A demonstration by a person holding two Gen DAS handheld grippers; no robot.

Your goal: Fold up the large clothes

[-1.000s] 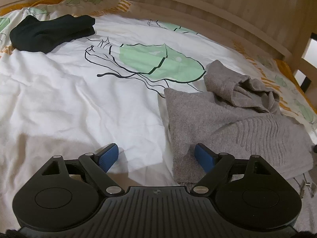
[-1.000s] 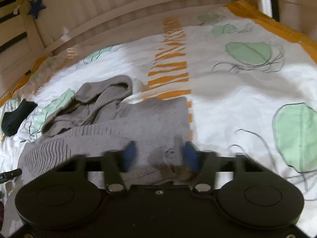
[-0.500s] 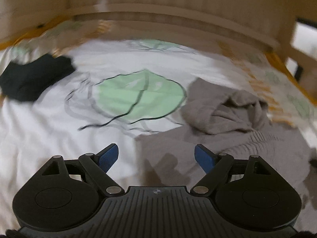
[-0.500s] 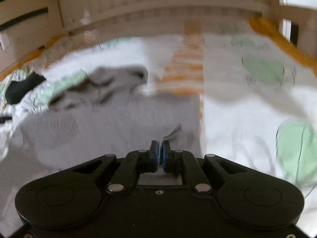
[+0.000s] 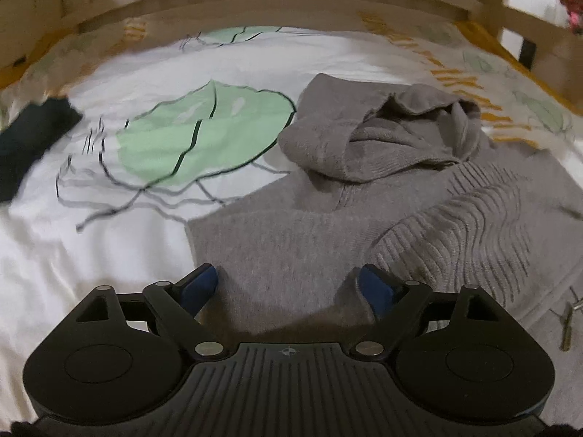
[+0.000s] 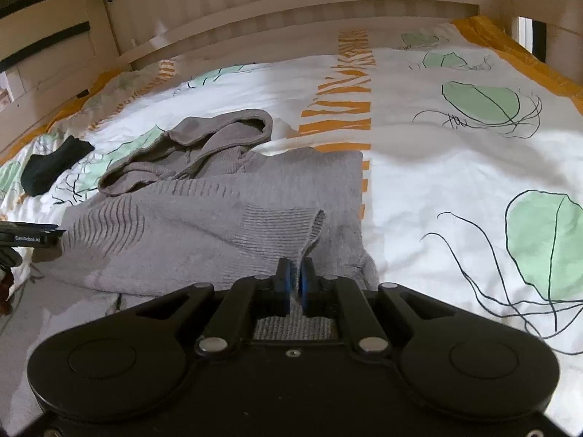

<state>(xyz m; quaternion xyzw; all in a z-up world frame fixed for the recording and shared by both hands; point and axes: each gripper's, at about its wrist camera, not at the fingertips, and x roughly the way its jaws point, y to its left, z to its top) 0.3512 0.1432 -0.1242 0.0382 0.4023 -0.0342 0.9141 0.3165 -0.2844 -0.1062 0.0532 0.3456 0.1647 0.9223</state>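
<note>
Now right tongs (image 6: 295,273) on grey hoodie (image 6: 218,218)

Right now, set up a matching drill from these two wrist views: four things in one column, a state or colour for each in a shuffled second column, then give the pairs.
Things
1. left gripper
2. right gripper
3. hooded sweater
4. small garment at the bed's far left

States and colours
A. grey knit, hood crumpled
B. black
C. jaws wide apart over the sweater, nothing gripped
D. pads pinched on a fold of the sweater

Pairs: 1-C, 2-D, 3-A, 4-B
</note>
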